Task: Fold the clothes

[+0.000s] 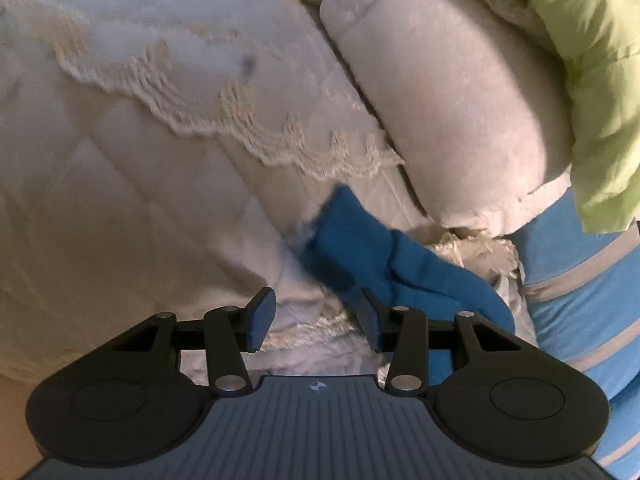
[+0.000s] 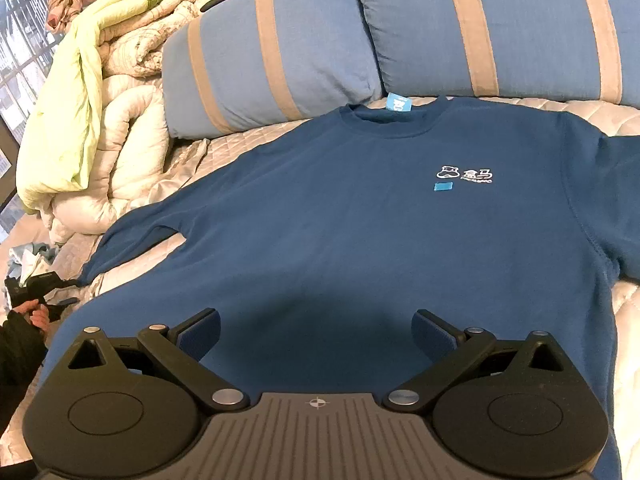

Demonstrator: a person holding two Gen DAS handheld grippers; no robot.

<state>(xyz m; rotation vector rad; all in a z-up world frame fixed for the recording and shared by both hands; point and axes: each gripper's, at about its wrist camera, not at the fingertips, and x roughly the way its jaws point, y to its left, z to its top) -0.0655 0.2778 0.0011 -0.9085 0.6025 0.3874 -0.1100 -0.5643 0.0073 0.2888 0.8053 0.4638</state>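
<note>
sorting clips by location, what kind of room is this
Most likely a bedroom: the blue sweatshirt lies spread on a quilted bed cover, with striped pillows at the head and a rolled duvet beside them.

Left wrist view: dim, warm cast, soft overall. Motion blur smears the lace trim (image 1: 248, 120) and the blue sleeve (image 1: 384, 264) ahead of the jaws; the left gripper (image 1: 316, 316) itself reads sharp. Right wrist view: brighter, cooler, evenly lit, well focused. A dark shadow lies on the blue sweatshirt (image 2: 360, 216) directly ahead of the jaws of the right gripper (image 2: 318, 332). Fisheye distortion bends the striped pillows (image 2: 480, 28) at the far edge; corners vignette black in both views.
</note>
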